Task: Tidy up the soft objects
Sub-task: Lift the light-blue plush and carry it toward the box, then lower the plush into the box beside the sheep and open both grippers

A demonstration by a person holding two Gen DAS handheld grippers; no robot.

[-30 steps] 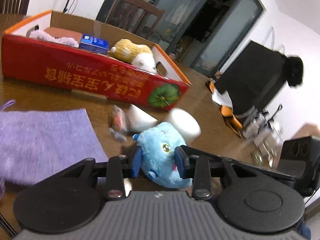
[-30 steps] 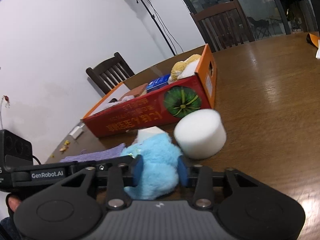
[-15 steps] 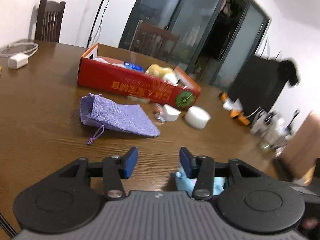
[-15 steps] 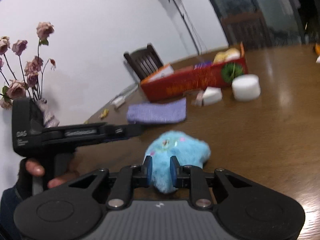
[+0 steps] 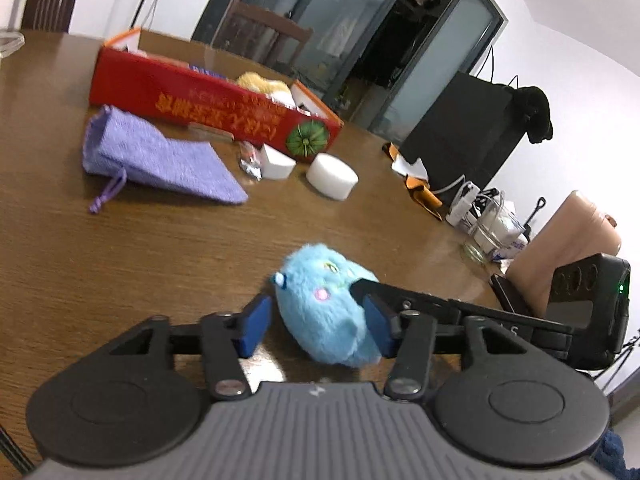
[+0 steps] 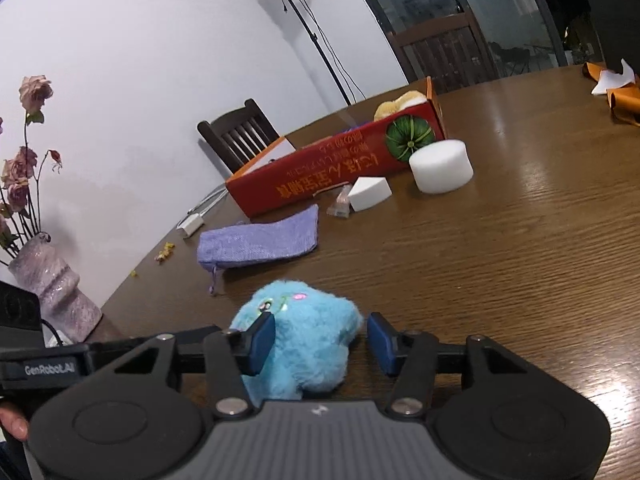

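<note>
One plush (image 5: 326,304) moved nearer; left claw (image 5: 316,322) closing, right claw (image 6: 320,338) opening, neither gripping.

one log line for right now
blue plush on table | left gripper fingers just closing around plush | right gripper fingers just opening around plush

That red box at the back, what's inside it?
A yellow plush toy pokes above the red box's wall, beside something blue. The wall hides the rest.

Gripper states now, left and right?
Left gripper: open, jaws just been closing around the blue plush toy, not yet pressing.
Right gripper: open, jaws just been opening, toy between them, unclamped.
</note>
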